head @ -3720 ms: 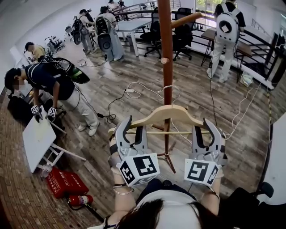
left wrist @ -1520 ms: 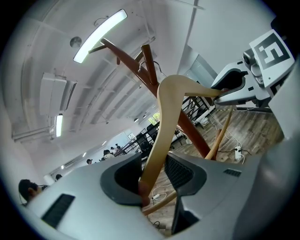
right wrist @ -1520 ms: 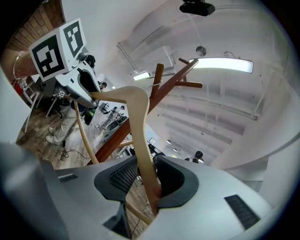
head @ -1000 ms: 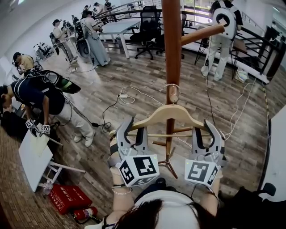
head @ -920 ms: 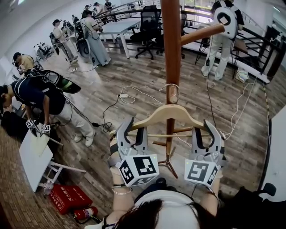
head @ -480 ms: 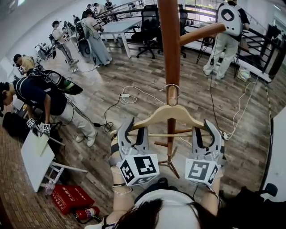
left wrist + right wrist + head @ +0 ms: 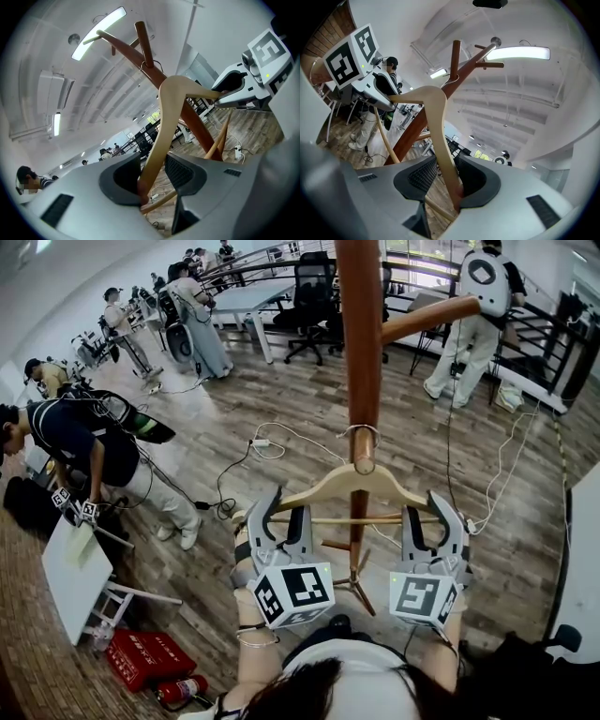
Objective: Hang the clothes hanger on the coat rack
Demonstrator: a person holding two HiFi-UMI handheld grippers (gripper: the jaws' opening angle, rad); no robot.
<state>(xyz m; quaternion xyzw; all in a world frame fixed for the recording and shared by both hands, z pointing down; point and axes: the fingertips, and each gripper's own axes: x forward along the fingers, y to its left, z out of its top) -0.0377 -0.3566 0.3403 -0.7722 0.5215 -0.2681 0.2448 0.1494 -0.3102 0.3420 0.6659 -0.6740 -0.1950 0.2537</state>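
Note:
A pale wooden clothes hanger (image 7: 345,484) with a crossbar hangs level in front of the brown coat rack pole (image 7: 360,343). Its wire hook (image 7: 361,430) loops just above a short peg end (image 7: 364,463) that faces me; I cannot tell if it rests on it. My left gripper (image 7: 277,517) is shut on the hanger's left arm, my right gripper (image 7: 433,517) on its right arm. The left gripper view shows the hanger (image 7: 164,117) pinched between the jaws of my left gripper (image 7: 152,176), with the rack (image 7: 154,70) behind. The right gripper view mirrors this: hanger (image 7: 439,131), right gripper (image 7: 443,180), rack (image 7: 440,93).
A longer peg (image 7: 436,319) juts right from the pole higher up. The rack's feet (image 7: 354,585) stand on the wood floor among cables (image 7: 281,437). Several people work at left and back, one (image 7: 473,306) by a railing. A white board (image 7: 70,568) and red case (image 7: 150,657) lie left.
Both grippers have carried the hanger closer to the pole and slightly up. Its hook now sits higher above the short peg end than a second ago. Neither grip has changed.

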